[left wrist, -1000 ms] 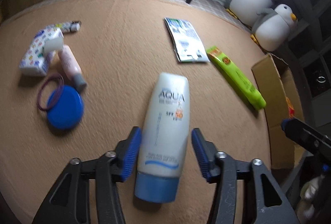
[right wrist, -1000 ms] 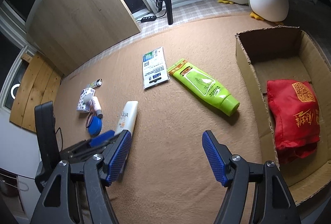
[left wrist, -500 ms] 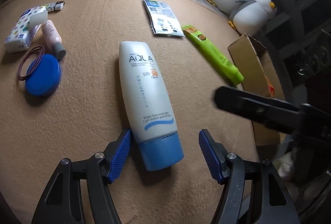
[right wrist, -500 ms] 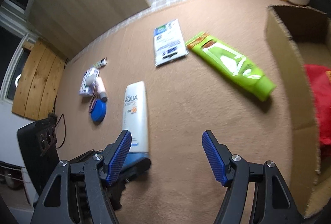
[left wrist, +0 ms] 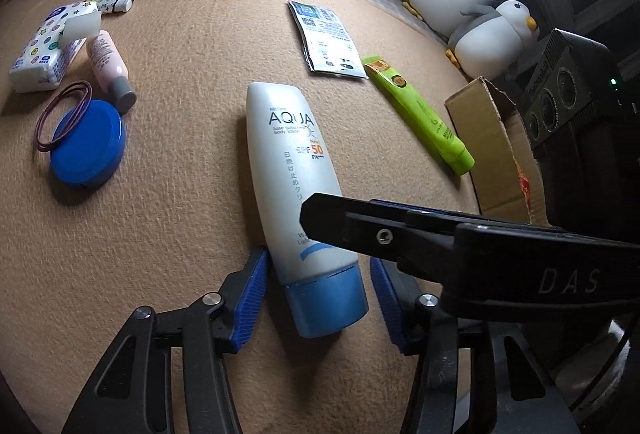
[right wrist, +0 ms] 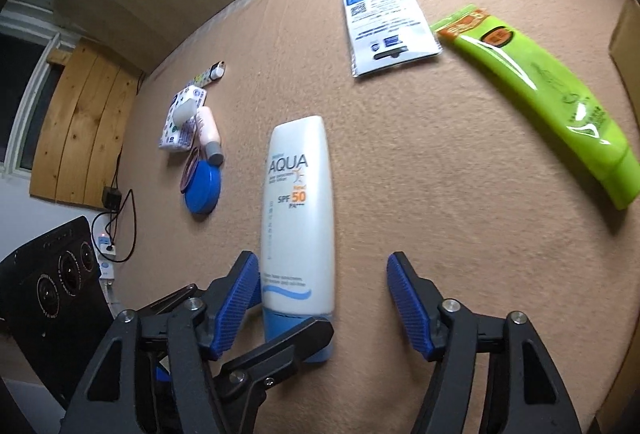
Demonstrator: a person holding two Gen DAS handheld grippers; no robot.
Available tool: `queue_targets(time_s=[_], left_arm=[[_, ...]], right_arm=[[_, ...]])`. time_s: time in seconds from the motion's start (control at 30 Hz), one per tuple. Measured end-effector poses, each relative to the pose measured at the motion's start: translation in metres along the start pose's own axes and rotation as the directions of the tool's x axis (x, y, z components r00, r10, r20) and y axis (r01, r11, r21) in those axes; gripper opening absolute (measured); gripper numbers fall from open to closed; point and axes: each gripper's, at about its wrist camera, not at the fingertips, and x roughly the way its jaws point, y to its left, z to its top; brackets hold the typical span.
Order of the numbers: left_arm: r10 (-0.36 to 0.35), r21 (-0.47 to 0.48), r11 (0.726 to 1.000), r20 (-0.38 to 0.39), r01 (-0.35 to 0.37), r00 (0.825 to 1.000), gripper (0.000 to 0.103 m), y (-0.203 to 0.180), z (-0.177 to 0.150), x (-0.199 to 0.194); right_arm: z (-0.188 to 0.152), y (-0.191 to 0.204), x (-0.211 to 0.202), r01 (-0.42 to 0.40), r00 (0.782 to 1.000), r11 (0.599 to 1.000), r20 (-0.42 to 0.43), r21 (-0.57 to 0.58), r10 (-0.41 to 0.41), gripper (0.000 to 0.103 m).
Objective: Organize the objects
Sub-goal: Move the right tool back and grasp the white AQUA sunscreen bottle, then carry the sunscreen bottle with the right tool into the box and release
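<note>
While the white sunscreen tube [left wrist: 294, 189] lies flat on the tan desk [left wrist: 180, 218], the left hand-held gripper [left wrist: 316, 298] has just been closing around its blue cap, pads not yet pressing; the right hand-held gripper [right wrist: 320, 304] hovers unclenched, also narrowing.

Smooth white plastic sunscreen tube [left wrist: 288, 169] lies on matt, fuzzy tan carpet [left wrist: 180, 234]; glossy green tube [right wrist: 548, 93] beyond the gripper; ribbed blue pads [left wrist: 250, 302].

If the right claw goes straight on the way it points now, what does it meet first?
Probably the tan carpet. The right claw has just been closing, with the sunscreen tube beside its left pad, though depth is unclear.
</note>
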Motion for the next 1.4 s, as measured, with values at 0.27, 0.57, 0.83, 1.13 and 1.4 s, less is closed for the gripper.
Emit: queue_targets(time_s=[0.27,0.57,0.83,1.13,1.4], left_arm=[[-0.003,0.002,1.0,0.0,0.003,1.0,0.049,-0.001,0.003,0.003],[-0.001,0.027,1.0,0.026,0.0,1.0,0.049,-0.018,0.005,0.004],[-0.017,0.086,0.996,0.057,0.012,0.998,0.048,-0.055,0.013,-0.011],[-0.068,0.2,0.978,0.075,0.052,0.995,0.046,-0.129,0.024,-0.011],[-0.128,0.304,0.946,0.045,0.109,0.991,0.046,-0.208,0.027,0.01]], right_arm=[[-0.001,0.012,0.01,-0.011,0.999,0.999,-0.036,-0.038,0.01,0.045],[-0.006,0.007,-0.005,0.016,1.0,0.999,0.007,-0.041,-0.015,0.04],[-0.008,0.002,-0.044,0.031,0.996,0.999,0.085,-0.036,-0.028,0.04],[-0.017,-0.026,-0.11,0.061,0.98,0.998,0.192,0.005,-0.06,0.04],[-0.032,-0.071,-0.167,0.102,0.953,0.991,0.277,0.081,-0.12,0.04]])
